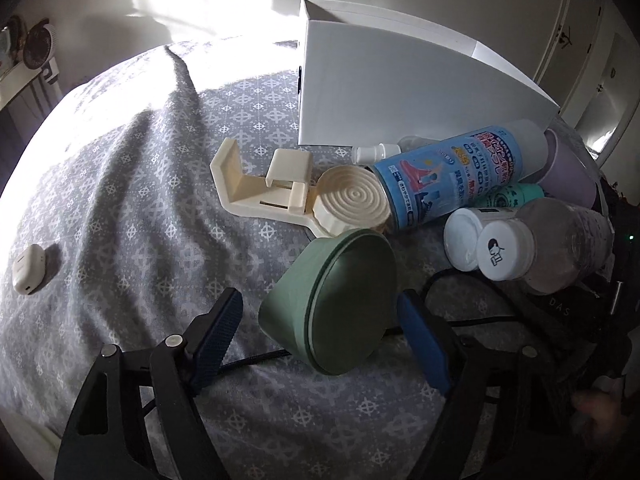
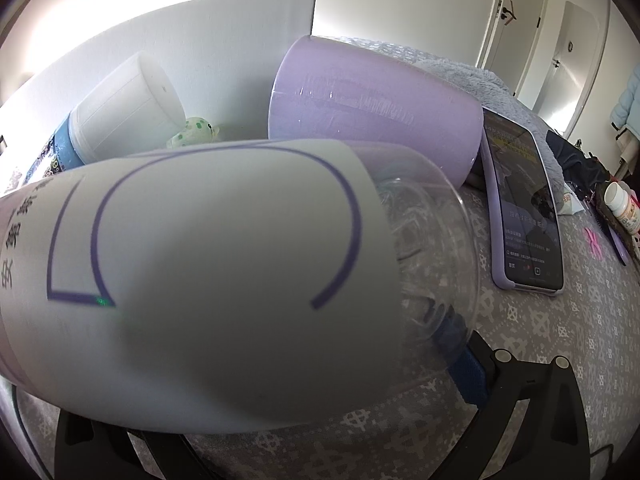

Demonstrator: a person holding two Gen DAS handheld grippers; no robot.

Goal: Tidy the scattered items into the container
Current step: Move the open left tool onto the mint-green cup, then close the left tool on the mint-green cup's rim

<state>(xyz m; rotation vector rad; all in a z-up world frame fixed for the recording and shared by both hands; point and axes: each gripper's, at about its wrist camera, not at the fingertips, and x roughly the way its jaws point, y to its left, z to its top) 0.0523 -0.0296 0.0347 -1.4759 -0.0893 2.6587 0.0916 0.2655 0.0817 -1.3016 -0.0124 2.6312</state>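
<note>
The sage-green round lidded case [image 1: 336, 300] lies tilted on the grey patterned bedspread [image 1: 120, 184], between the spread blue-padded fingers [image 1: 218, 330] of the left tool [image 1: 320, 340], neither pad touching it. Just behind it sits a cream plastic holder [image 1: 280, 188], a blue-labelled spray can [image 1: 452, 176] and the white open box [image 1: 400, 92]. The right tool [image 2: 280, 360] is pinching a clear plastic bottle with a white label [image 2: 224, 280], beside a lilac cylinder [image 2: 372, 108] and a lilac-cased phone [image 2: 524, 208].

Phone [image 2: 520, 208] beside white doors [image 2: 576, 36]
</note>
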